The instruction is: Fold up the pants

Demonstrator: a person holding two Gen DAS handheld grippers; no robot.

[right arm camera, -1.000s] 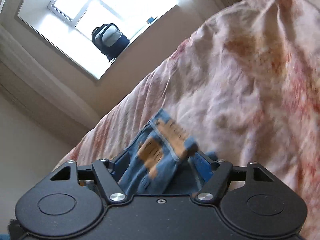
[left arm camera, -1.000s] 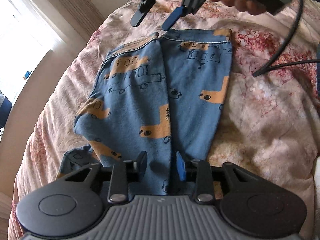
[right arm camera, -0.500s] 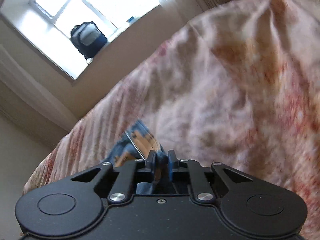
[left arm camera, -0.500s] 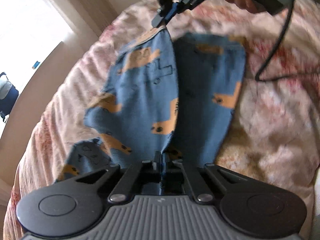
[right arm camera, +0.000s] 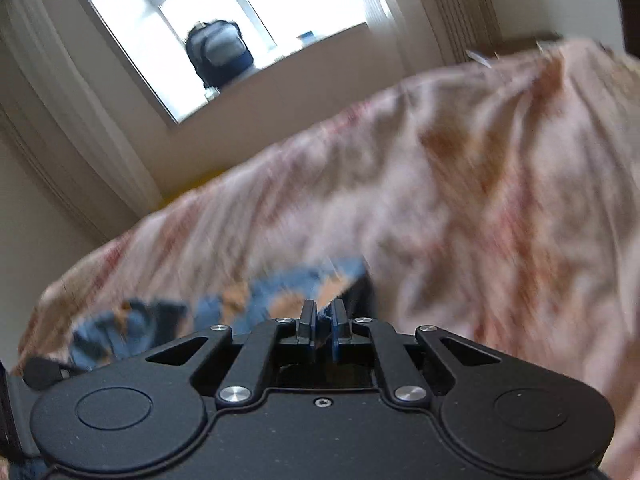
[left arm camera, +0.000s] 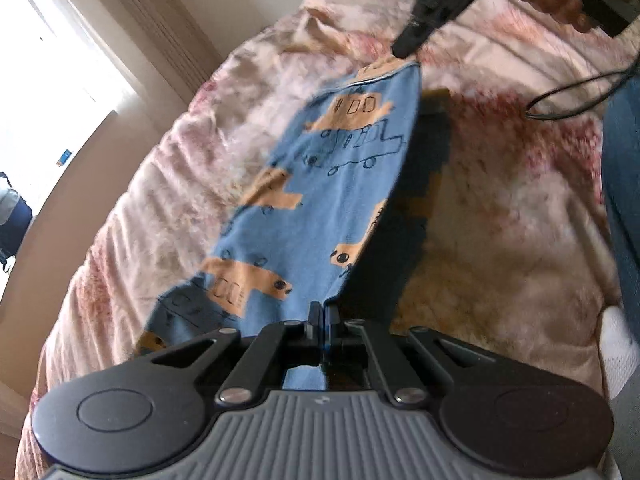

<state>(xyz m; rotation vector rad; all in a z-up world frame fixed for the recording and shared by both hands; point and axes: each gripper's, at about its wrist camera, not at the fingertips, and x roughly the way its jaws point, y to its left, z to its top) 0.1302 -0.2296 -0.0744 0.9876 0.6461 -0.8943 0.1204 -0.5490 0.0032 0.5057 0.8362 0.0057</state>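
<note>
The blue pants [left arm camera: 320, 184] with orange truck prints hang stretched above the pink floral bed cover [left arm camera: 500, 208]. My left gripper [left arm camera: 323, 314] is shut on the fabric at the near end. My right gripper [left arm camera: 404, 46] shows at the top of the left wrist view, shut on the waistband corner. In the right wrist view my right gripper [right arm camera: 323, 320] is pinched shut on blue cloth, and the pants [right arm camera: 248, 296] trail blurred to the left below it. The lower layer of the pants lies in shadow underneath.
The bed cover [right arm camera: 460, 208] fills both views. A window with a backpack [right arm camera: 218, 54] on its sill is behind the bed. A black cable [left arm camera: 568, 100] lies on the cover at the right. A blue-clad leg [left arm camera: 624, 184] is at the right edge.
Both grippers closed on the pants, which had lain flat a second ago. They have lifted the fabric off the bed, and the upper layer is swinging over to the left.
</note>
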